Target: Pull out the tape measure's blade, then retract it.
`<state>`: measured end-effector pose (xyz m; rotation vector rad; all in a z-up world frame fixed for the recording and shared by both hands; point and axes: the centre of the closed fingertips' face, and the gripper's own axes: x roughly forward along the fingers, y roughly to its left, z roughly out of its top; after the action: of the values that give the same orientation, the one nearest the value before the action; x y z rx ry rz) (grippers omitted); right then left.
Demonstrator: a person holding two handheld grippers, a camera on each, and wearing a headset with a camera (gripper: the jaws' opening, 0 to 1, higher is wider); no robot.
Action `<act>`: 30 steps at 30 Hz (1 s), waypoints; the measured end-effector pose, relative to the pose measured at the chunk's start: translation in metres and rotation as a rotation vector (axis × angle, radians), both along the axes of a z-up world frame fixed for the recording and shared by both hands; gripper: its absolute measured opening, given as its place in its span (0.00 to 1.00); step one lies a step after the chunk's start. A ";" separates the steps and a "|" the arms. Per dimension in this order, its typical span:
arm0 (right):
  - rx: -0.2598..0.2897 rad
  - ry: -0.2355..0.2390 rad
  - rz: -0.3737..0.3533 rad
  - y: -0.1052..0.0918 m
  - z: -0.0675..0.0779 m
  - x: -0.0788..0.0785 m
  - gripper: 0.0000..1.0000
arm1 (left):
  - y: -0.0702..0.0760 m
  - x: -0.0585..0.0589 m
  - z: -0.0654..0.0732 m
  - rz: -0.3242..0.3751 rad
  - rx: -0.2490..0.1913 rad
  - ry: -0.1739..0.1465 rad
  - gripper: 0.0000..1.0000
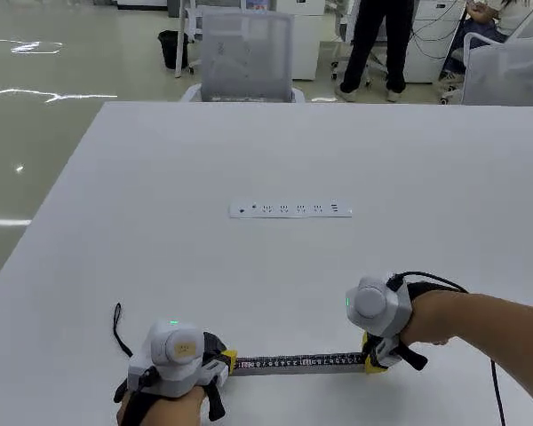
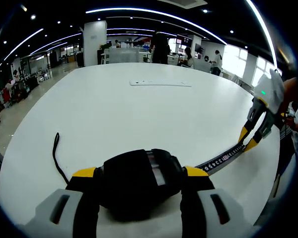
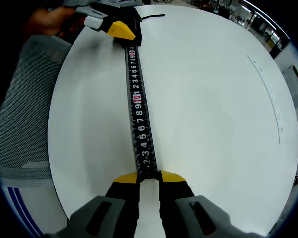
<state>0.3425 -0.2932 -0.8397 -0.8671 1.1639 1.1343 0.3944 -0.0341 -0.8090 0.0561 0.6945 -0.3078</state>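
Observation:
My left gripper point(image 2: 139, 173) is shut on the black tape measure case point(image 2: 139, 181), near the table's front edge point(image 1: 215, 353). A black numbered blade point(image 1: 298, 361) runs out of the case to the right, flat along the white table point(image 1: 293, 151). My right gripper point(image 3: 149, 176) is shut on the blade's end; the blade point(image 3: 138, 104) stretches from its yellow-tipped jaws toward the left gripper point(image 3: 116, 25). In the left gripper view the right gripper point(image 2: 253, 136) pinches the blade point(image 2: 221, 161) at the right. A black wrist strap point(image 1: 118, 330) trails left of the case.
A white power strip point(image 1: 290, 209) lies flat in the middle of the table. A mesh office chair point(image 1: 246, 55) stands at the far edge. People point(image 1: 377, 40) stand and sit beyond it near white cabinets. A black cable point(image 1: 444, 282) loops off the right gripper.

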 end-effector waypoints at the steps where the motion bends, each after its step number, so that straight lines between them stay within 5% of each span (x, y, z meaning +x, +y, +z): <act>1: 0.002 0.001 -0.004 0.000 0.000 0.000 0.14 | 0.000 0.000 0.000 0.000 0.000 0.001 0.63; 30: 0.001 0.011 0.000 0.014 0.000 0.000 0.14 | 0.000 0.001 -0.001 -0.011 -0.005 0.018 0.63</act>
<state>0.3423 -0.2790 -0.8394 -0.8615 1.1720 1.1411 0.3950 -0.0343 -0.8103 0.0521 0.7112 -0.3208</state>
